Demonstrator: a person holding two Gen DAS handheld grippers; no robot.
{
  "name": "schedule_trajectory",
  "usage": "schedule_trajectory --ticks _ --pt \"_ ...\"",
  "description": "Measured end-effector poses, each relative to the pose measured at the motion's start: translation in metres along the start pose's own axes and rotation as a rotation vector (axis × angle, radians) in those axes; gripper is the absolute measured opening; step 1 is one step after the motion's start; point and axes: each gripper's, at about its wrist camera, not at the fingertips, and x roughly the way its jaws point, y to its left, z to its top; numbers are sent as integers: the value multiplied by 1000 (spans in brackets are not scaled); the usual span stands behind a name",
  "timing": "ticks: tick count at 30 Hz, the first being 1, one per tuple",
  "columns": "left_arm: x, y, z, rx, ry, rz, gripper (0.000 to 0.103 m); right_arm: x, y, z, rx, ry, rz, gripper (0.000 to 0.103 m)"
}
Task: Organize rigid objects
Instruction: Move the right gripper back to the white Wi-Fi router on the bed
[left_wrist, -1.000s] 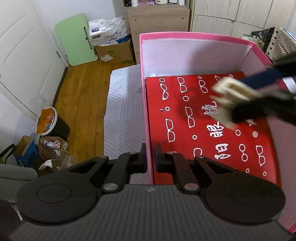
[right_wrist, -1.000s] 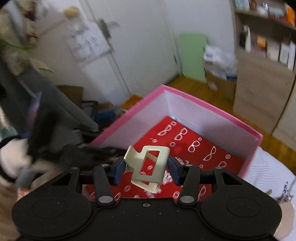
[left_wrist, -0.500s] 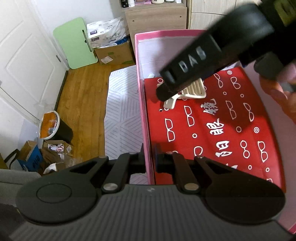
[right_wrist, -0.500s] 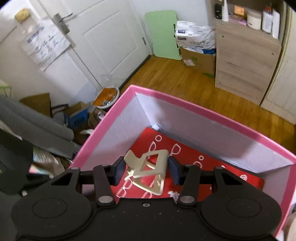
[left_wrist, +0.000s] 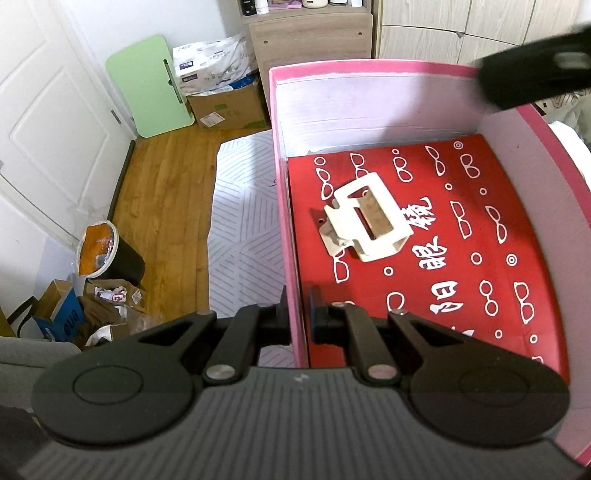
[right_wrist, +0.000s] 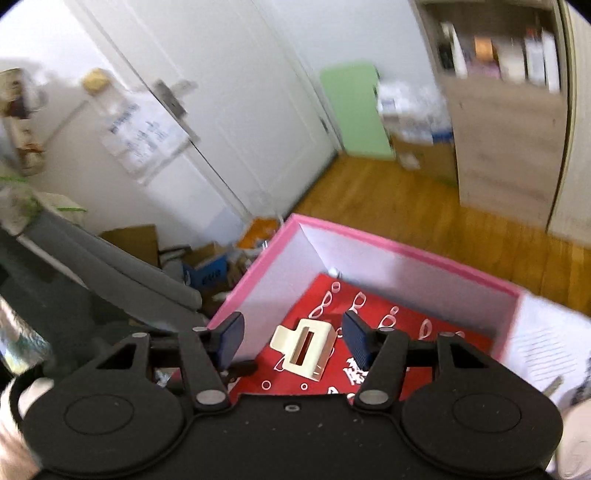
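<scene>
Taking the pink box (left_wrist: 291, 229) as the landmark: well to its left, on the wooden floor, stood a dark bin (left_wrist: 110, 254) with an orange liner. The left gripper (left_wrist: 297, 317) was clamped narrowly on the box's left wall, one finger outside and one inside. Inside the box, on its red paper lining (left_wrist: 461, 280), near the left wall, lay the cream plastic clip (left_wrist: 365, 218), touched by nothing. Above the box's right part, the right gripper (right_wrist: 291, 336) hung with its jaws spread wide and nothing between them, the clip (right_wrist: 304, 349) lying below.
</scene>
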Motion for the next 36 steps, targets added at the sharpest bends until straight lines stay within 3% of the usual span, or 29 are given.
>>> schedule_trajectory --ticks 4,13,19,24,33,36 --pt "1 -1 1 3 1 3 7 -45 7 -16 -82 -87 -53 64" --pt "1 -1 1 0 0 2 7 -104 -34 -61 -29 -107 -130 64" --pt "0 0 0 2 0 7 7 -88 -64 -118 23 8 -176 64" --pt "0 0 0 1 0 6 7 -74 -88 -149 103 73 -158 64" --pt "0 0 0 -5 -3 -1 7 -36 -103 -161 180 133 -83 65" --pt "0 0 0 -8 -3 -4 7 -29 -100 -160 169 112 -69 62"
